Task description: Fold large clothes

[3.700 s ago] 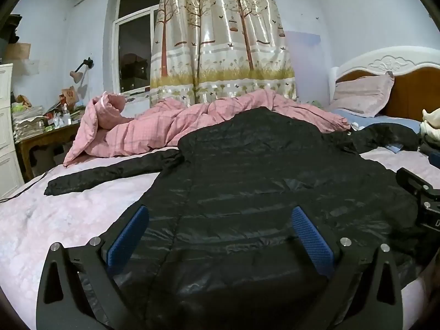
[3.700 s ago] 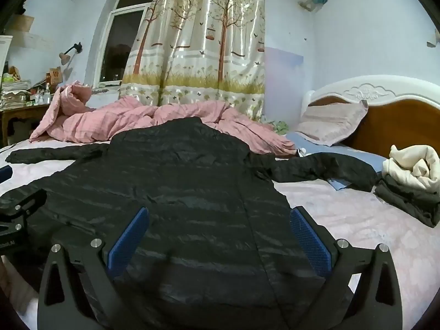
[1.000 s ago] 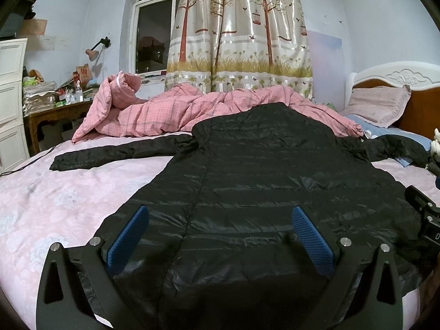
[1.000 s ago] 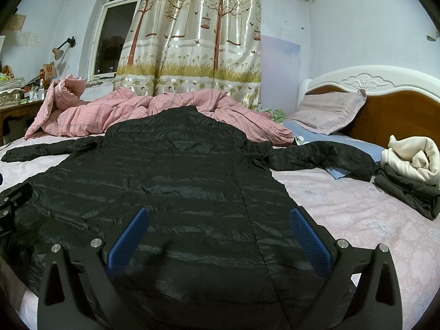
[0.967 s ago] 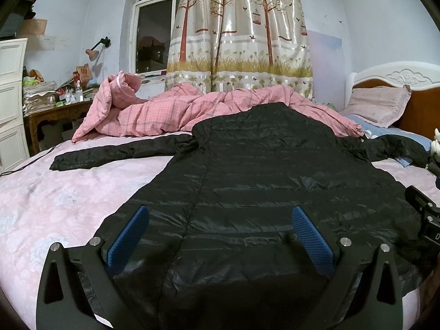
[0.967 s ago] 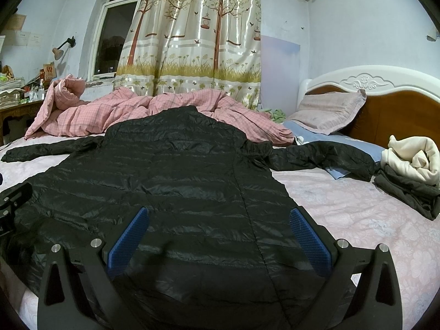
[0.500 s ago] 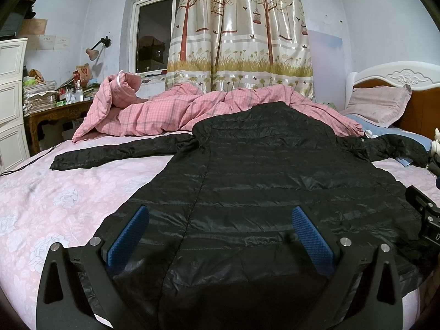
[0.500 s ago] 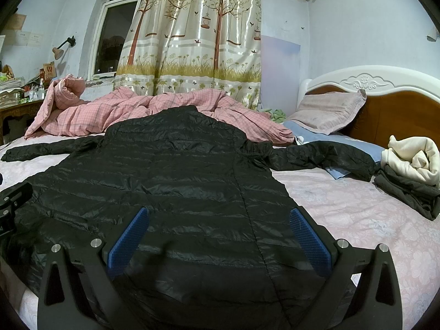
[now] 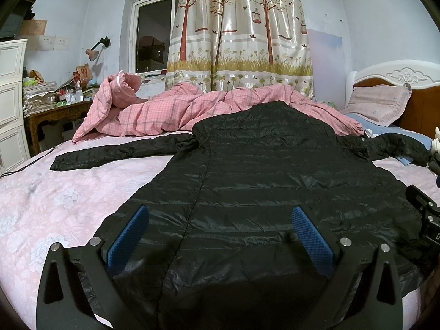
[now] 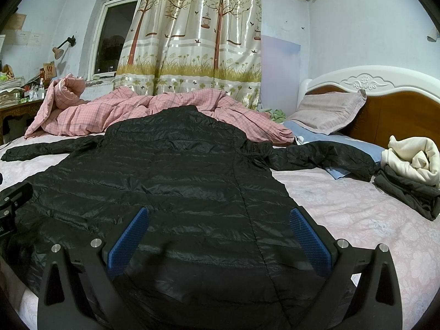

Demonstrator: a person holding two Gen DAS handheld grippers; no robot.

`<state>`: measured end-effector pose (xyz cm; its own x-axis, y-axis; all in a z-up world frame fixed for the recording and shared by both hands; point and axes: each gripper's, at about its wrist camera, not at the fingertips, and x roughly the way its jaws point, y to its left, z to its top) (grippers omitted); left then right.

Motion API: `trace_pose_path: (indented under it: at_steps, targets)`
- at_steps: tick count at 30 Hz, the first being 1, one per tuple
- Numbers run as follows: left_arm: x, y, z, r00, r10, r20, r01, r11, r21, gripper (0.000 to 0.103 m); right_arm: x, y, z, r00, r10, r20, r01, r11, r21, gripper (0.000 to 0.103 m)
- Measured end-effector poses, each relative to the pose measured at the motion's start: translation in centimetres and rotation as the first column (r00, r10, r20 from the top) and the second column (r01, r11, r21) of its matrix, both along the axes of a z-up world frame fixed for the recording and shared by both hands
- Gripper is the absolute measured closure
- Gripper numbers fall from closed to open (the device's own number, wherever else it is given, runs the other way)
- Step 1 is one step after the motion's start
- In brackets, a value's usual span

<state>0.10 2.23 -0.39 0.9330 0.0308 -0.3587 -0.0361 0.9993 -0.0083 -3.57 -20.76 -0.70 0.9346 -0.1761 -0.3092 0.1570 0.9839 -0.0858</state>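
Black puffy jacket [image 9: 275,170] lies spread flat on the bed [image 9: 55,200], hem toward the cameras, collar end far, resting against a pink checked quilt [image 9: 176,110] bunched along the far side. One sleeve [image 9: 115,154] stretches out left over the pink flowered sheet; the other sleeve [image 10: 319,155] runs right, its cuff end lying on a blue cloth [image 10: 341,172] near the pillow [image 10: 330,112]. Left tool [image 9: 220,218] hangs over the hem w/ blue pads wide apart, nothing between them but jacket fabric below; can't tell if the pads touch it. Right tool [image 10: 218,218] is same: spread wide over the hem's right part, holding nothing. Each tool shows at the edge of the other's view, so they sit side by side. Right of the jacket, apart from it, a cream garment [image 10: 412,159] sits on top of a folded dark pile [image 10: 407,192]. Behind: wooden headboard w/ white trim [image 10: 390,115], tree-print curtain [image 9: 242,35], dark window [image 9: 154,41], wall lamp [image 9: 95,51], cluttered counter [image 9: 55,110] and white drawers [image 9: 11,104] at left.
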Motion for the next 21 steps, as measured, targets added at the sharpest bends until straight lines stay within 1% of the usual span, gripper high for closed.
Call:
trace_pose_path:
  at_steps: [21]
  targets:
    - [0.06,-0.03,0.12,1.000,0.000,-0.003,0.000,1.000,0.001,0.000,0.00,0.14,0.07,1.000,0.000,-0.001,0.000,1.000,-0.004,0.000]
